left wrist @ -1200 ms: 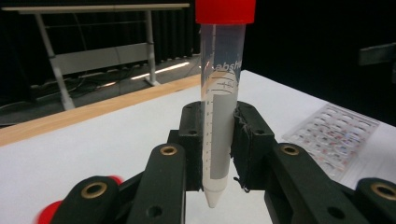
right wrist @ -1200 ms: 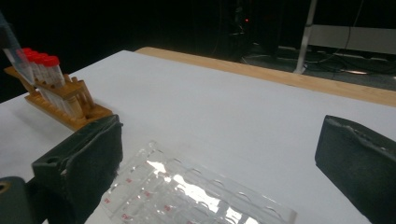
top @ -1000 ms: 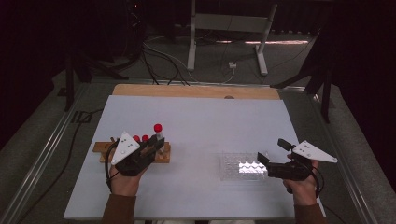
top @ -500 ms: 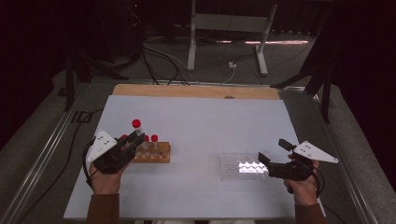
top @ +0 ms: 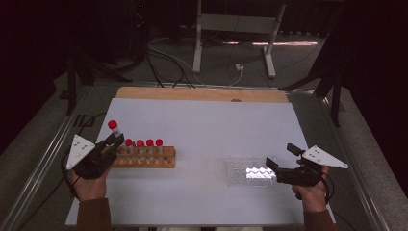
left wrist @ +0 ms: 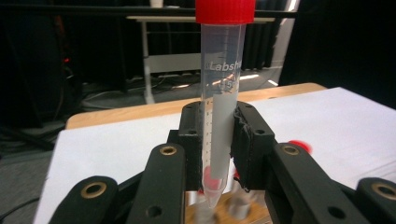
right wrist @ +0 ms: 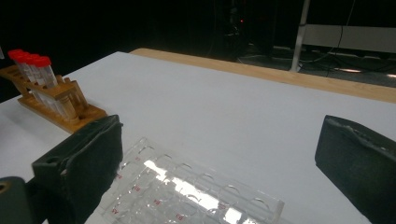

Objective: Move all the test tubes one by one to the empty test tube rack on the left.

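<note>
We see a dark room with metal stand legs (top: 231,43) and cables on the floor behind a white counter (top: 207,125) with a wooden far edge. One wooden rack (top: 144,158) sits at the counter's left and holds four red-capped tubes. A fifth tube (top: 114,129) stands upright, lifted just beyond the rack's left end, clamped between the pads of our left tool (top: 109,143); its tip hangs above the rack. One clear well plate (top: 250,171) lies at the right. Our right tool (top: 279,162) rests at the plate's right edge, jaws spread wide, gripping nothing. Bare counter lies between rack and plate.
</note>
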{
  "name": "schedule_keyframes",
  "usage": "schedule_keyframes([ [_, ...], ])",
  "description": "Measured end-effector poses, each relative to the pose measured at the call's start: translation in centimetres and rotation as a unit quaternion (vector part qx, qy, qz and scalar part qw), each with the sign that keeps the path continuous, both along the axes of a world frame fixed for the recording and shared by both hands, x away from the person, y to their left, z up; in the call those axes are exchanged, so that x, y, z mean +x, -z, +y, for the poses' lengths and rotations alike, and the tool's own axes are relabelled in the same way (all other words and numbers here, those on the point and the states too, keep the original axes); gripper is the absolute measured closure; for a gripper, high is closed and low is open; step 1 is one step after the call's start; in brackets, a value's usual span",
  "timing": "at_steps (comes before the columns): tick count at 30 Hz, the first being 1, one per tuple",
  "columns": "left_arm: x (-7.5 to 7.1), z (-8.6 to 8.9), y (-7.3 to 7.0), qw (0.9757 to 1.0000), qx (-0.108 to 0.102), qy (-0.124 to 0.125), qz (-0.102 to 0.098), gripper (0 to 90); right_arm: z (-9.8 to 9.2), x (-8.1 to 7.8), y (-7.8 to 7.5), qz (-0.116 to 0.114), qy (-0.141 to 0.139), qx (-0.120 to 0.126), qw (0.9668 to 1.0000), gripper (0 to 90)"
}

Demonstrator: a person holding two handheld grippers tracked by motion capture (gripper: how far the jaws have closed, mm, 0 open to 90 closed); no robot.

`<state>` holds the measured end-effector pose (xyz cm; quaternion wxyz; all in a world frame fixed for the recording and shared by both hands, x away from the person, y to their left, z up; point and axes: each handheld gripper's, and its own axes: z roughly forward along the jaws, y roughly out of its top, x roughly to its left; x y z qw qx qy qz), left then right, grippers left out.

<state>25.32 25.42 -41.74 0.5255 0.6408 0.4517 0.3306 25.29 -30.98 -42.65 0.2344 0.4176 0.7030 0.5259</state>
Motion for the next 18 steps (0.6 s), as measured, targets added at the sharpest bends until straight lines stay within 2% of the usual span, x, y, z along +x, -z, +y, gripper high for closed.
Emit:
schedule_keyframes([
  [5, 0.4, 0.8, 1.4, 0.9995, 0.01, -0.027, 0.01, 75.8, 0.0, 0.0, 0.0, 0.0, -0.001, 0.002, 1.0, 0.6],
  [7, 0.7, 1.1, 2.0, 0.9993, 0.008, -0.031, 0.016, 75.8, 0.0, 0.0, 0.1, 0.0, -0.002, 0.001, 1.0, 0.7],
  [18, 1.4, 1.1, 4.1, 0.9978, 0.023, -0.041, 0.047, 75.6, 0.0, 0.0, 0.2, 0.001, -0.003, 0.003, 1.0, 0.7],
])
